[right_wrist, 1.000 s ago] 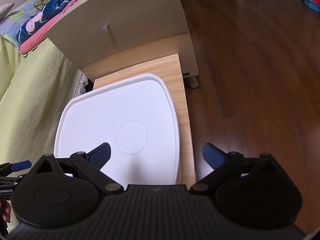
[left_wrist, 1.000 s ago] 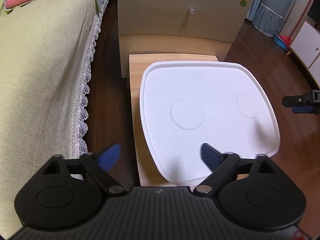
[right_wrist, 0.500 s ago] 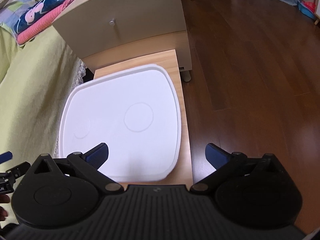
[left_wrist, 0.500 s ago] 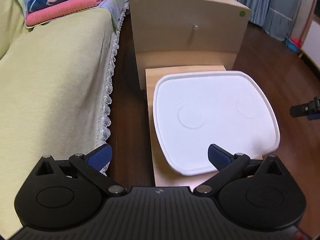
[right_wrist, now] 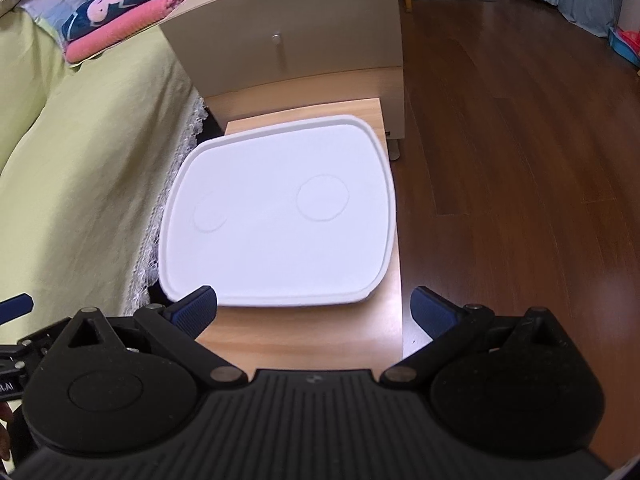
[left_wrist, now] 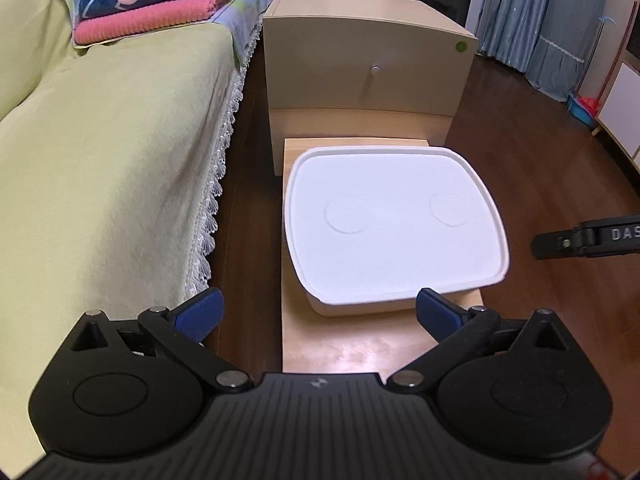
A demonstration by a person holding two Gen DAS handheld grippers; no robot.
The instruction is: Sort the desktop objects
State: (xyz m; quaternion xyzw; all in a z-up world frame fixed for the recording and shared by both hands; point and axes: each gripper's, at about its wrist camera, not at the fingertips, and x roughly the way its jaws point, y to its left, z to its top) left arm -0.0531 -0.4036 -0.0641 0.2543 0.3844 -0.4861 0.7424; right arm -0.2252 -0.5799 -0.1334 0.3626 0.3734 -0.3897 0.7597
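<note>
- White rounded-rectangular plastic tray (left_wrist: 394,236), bare, with two shallow circular recesses, lying flat on a narrow light-wood table (left_wrist: 360,344); also in the right wrist view at (right_wrist: 280,216), overhanging the table's left edge toward the bed.
- Strip of bare wood showing between tray and cameras.
- Left gripper (left_wrist: 320,312) hovering short of the tray's near edge, blue-padded fingers (left_wrist: 200,314) spread wide, gripping nothing.
- Right gripper (right_wrist: 314,312) likewise poised before the near edge, fingers (right_wrist: 434,312) wide apart, empty.
- Black tip of the right gripper poking into the left view from the right side, over the floor, apart from the tray.
- Just behind the table: beige wooden nightstand (left_wrist: 360,60) with a small round knob and a green sticker at its front corner.
- To the left: bed under a yellow-green cover with lace trim (left_wrist: 112,152), close beside the table.
- Folded pink and navy patterned blankets (left_wrist: 152,4) stacked at the bed's far end.
- Dark brown wood floor (right_wrist: 520,140) stretching off to the right.
</note>
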